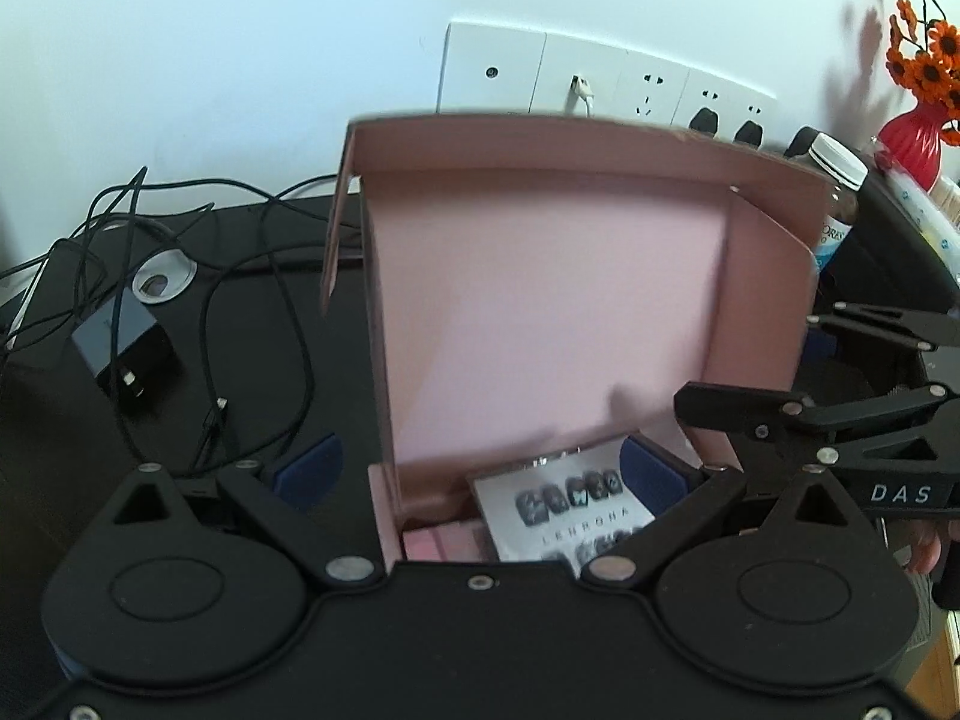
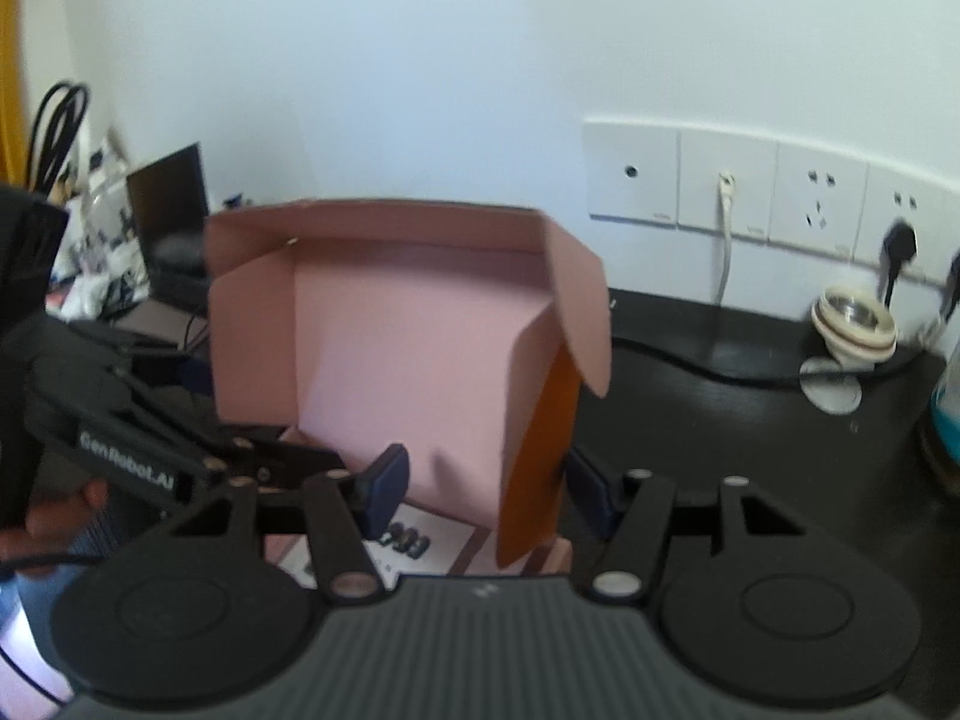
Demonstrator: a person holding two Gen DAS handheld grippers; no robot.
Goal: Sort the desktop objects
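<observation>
A pink cardboard box (image 1: 540,312) stands on the black desk with its lid raised upright. Inside at the bottom lies a white card of press-on nails (image 1: 564,510). My left gripper (image 1: 480,468) is open and straddles the box's front; its left pad (image 1: 309,468) is clear of the box wall. My right gripper (image 2: 489,489) is open around the lid's right side flap (image 2: 540,456), which glows orange. One of its pads (image 2: 387,486) hangs inside, in front of the lid panel (image 2: 408,348). The nail card (image 2: 432,540) shows below it.
A black charger (image 1: 123,354) with tangled cables lies left of the box, near a desk grommet (image 1: 165,279). Wall sockets (image 1: 600,78) run behind. A bottle (image 1: 837,180) and a red vase of orange flowers (image 1: 912,138) stand at the right. A small bowl (image 2: 852,318) sits further along the desk.
</observation>
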